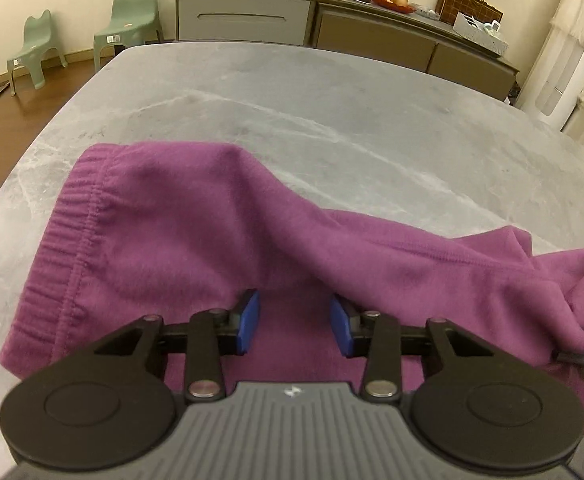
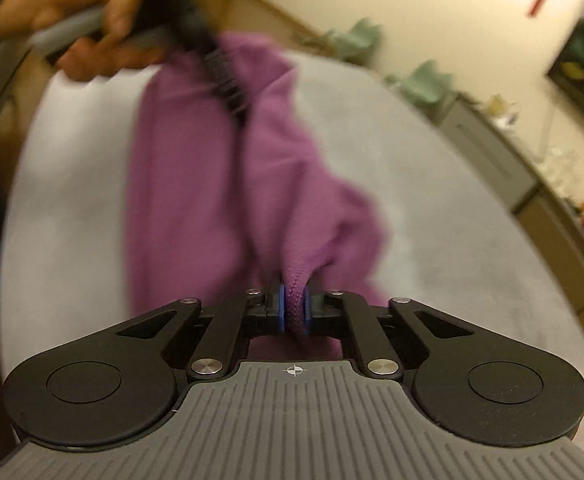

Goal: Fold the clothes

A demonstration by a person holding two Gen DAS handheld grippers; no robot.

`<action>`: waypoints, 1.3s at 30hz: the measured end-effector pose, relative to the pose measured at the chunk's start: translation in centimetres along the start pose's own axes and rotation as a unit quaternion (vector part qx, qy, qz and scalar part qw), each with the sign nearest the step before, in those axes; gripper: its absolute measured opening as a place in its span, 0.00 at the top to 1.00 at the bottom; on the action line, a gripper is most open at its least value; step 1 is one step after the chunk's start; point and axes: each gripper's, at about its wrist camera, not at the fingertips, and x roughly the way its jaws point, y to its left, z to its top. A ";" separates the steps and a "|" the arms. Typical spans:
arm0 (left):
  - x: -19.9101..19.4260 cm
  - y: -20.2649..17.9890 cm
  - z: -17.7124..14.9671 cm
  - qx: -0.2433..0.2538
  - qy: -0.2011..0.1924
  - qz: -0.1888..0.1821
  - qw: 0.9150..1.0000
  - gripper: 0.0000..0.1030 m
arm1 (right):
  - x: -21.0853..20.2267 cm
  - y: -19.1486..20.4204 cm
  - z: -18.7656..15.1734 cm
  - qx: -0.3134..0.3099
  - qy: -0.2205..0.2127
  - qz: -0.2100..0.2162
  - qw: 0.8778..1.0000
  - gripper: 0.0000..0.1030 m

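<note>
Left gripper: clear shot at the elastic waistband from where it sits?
Probably yes. The left gripper is open over the purple garment, and the waistband lies uncovered to its left on the table.

The pants [image 1: 220,216] are purple, on a grey table [image 1: 331,112] with thin white lines. Behind the table stand two light green chairs [image 1: 130,16]. The left gripper [image 1: 295,326] has blue pads [image 1: 250,322] and black arms.
</note>
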 end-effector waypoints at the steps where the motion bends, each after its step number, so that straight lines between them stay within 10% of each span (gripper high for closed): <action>1: 0.0 0.1 0.0 -0.001 0.000 -0.001 1.000 0.62 | 0.1 -0.6 0.0 0.027 -0.002 0.017 0.999 0.69; 5: 0.2 0.0 0.2 0.004 0.002 -0.001 1.000 0.62 | 0.4 -6.0 -0.7 0.232 -0.018 0.138 0.963 0.50; 12: 0.6 -0.7 0.2 0.023 0.004 0.002 1.000 0.59 | 7.0 -12.9 -2.5 0.498 -0.007 0.293 0.816 0.45; 14: 0.5 -0.3 0.1 0.022 0.004 0.000 1.000 0.59 | 8.2 -13.5 -2.6 0.533 -0.008 0.294 0.793 0.51; 16: 0.5 0.2 0.1 0.015 0.004 -0.003 1.000 0.61 | 6.9 -15.0 -2.4 0.547 -0.073 0.235 0.800 0.81; 18: 0.4 0.6 0.2 0.008 0.004 -0.005 1.000 0.62 | 5.4 -16.4 -2.0 0.544 -0.127 0.177 0.810 0.81; 23: -0.5 1.2 0.5 -0.007 -0.005 -0.010 1.000 0.61 | 4.6 -16.9 -1.7 0.520 -0.101 0.126 0.839 0.76; 26: -2.8 3.3 1.0 -0.046 -0.044 -0.009 0.998 0.60 | 3.3 -16.3 -2.1 0.510 -0.095 0.095 0.850 0.56; 29: -4.6 7.3 1.0 -0.128 -0.074 -0.002 0.989 0.59 | 4.0 -15.4 -1.7 0.454 -0.015 0.005 0.891 0.58; 32: -6.1 11.4 0.5 -0.212 -0.108 0.008 0.971 0.53 | 2.9 -14.6 -1.1 0.427 -0.008 -0.078 0.901 0.57; 34: -6.0 13.1 0.8 -0.232 -0.128 0.024 0.964 0.35 | 2.0 -13.6 -0.1 0.414 -0.032 -0.074 0.907 0.54; 39: -1.3 13.7 2.7 -0.213 -0.087 -0.061 0.971 0.31 | 4.0 -13.4 2.1 0.407 -0.018 -0.016 0.913 0.28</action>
